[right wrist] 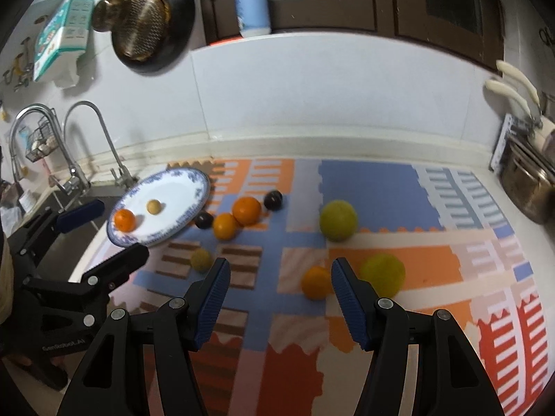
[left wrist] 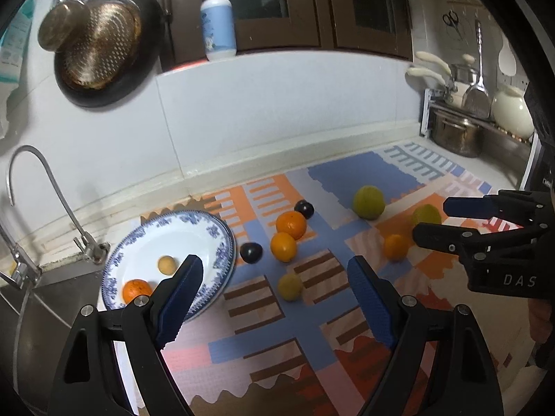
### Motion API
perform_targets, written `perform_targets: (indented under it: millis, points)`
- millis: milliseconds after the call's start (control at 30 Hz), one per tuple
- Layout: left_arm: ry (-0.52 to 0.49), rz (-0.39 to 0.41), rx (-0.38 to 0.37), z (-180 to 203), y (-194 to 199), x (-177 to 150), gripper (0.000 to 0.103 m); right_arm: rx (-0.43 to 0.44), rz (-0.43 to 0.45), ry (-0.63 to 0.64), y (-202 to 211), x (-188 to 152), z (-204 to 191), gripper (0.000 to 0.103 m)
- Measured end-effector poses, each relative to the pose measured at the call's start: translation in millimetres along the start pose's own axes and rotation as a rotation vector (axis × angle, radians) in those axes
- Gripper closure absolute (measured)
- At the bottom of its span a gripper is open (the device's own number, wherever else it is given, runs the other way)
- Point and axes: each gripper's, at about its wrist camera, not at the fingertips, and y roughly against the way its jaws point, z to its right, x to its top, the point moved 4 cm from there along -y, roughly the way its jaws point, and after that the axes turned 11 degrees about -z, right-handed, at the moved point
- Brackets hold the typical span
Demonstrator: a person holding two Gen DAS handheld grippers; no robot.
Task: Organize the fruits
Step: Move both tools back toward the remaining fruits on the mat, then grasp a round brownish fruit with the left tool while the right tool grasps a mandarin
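Observation:
A blue-rimmed white plate [left wrist: 208, 232] [right wrist: 194, 180] sits at the mat's left by the sink and holds an orange [left wrist: 136, 290] [right wrist: 124, 220] and a small tan fruit [left wrist: 165, 265] [right wrist: 153, 206]. On the patterned mat lie two oranges [left wrist: 290, 224] [right wrist: 246, 210], two dark plums [left wrist: 251, 252] [right wrist: 273, 200], a small yellow fruit [left wrist: 290, 286] [right wrist: 201, 260], two green fruits [left wrist: 368, 202] [right wrist: 338, 220] and a small orange [left wrist: 395, 247] [right wrist: 315, 282]. My left gripper [left wrist: 274, 287] is open and empty above the small yellow fruit. My right gripper [right wrist: 279, 287] is open and empty, the small orange just inside its right finger.
A sink with faucets [left wrist: 52, 187] [right wrist: 104, 138] lies left of the plate. A strainer and pan [left wrist: 100, 45] hang on the wall. A lotion bottle [left wrist: 218, 20] stands on the ledge. Pots and utensils [left wrist: 458, 128] stand at the back right.

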Motion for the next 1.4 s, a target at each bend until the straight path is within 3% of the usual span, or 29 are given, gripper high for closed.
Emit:
perform_targets:
  millis: [267, 700, 1200, 1400]
  points:
    - [-0.015, -0.076, -0.024, 4.0, -30.8, -8.7, 0.019, -0.032, -0.053, -0.016, -25.0, -9.8, 11.9, 0.042]
    - [-0.021, -0.182, -0.066, 9.1, -74.1, -19.0, 0.043, -0.040, -0.113, -0.032, -60.9, -14.7, 23.3, 0.043]
    - [0.020, -0.258, -0.123, 9.6, -107.6, -19.2, 0.073, -0.030, -0.143, -0.068, -87.8, -10.8, 34.5, 0.059]
    - [0.031, -0.250, -0.126, 7.8, -109.1, -17.2, 0.076, -0.019, -0.155, -0.067, -93.8, -9.6, 34.6, 0.069]
